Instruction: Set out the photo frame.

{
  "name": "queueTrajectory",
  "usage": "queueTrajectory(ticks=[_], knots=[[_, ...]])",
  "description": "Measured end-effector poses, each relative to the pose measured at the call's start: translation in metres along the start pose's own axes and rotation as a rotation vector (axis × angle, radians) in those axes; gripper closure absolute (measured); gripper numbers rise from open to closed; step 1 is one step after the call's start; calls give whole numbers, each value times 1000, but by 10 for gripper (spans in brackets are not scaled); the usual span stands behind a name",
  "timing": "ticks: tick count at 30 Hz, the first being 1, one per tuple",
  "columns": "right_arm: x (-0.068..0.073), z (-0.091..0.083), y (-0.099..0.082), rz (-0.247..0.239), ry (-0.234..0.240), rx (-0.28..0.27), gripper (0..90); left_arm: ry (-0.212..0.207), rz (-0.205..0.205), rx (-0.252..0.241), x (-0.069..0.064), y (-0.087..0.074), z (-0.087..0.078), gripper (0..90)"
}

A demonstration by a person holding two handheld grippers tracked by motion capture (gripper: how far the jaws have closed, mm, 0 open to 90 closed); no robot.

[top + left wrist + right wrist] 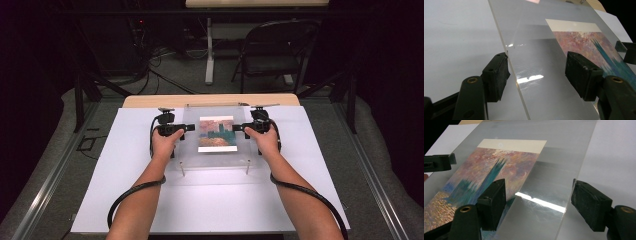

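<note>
A clear plastic sheet (216, 142) sits over a picture print (216, 134) near the far edge of the white board (150, 200) that covers the table. The print shows a blue-green tower against a pink and orange sky. Small metal posts (182, 169) stand at the near corners of the sheet, so it looks like the top of a frame.

The left gripper (186, 128) is at the sheet's left edge. In the left gripper view its jaws are open, one on each side of that edge, and not squeezing yet. The right gripper (239, 128) is at the sheet's right edge. In the right gripper view its jaws are open too, with the edge between them.

My guess is that the person wants to grab the sheet on both sides and lift it. To do this well, both grippers should close at the same time and press softly, because the sheet is smooth and could slip. Then both hands should go up together and keep the sheet flat, so it does not tilt or bump the posts.

There are no bowls or boxes here. The frame is the one thing that holds something: the print lies flat under the sheet.
</note>
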State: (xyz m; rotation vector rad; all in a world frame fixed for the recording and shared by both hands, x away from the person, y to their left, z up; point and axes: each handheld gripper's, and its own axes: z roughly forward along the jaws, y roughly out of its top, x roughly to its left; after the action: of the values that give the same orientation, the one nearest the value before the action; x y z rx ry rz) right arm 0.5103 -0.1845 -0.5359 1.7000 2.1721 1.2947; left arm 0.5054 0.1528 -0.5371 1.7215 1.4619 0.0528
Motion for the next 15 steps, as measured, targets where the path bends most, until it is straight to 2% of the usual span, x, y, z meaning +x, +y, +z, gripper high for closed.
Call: queueTrajectory(ticks=[7,15], knots=[[8,-11,1,-33,-23,-15,278,10,26,-25,-9,1,-9,374],[20,-24,1,-67,-51,-55,283,22,46,-67,-19,2,-22,402]])
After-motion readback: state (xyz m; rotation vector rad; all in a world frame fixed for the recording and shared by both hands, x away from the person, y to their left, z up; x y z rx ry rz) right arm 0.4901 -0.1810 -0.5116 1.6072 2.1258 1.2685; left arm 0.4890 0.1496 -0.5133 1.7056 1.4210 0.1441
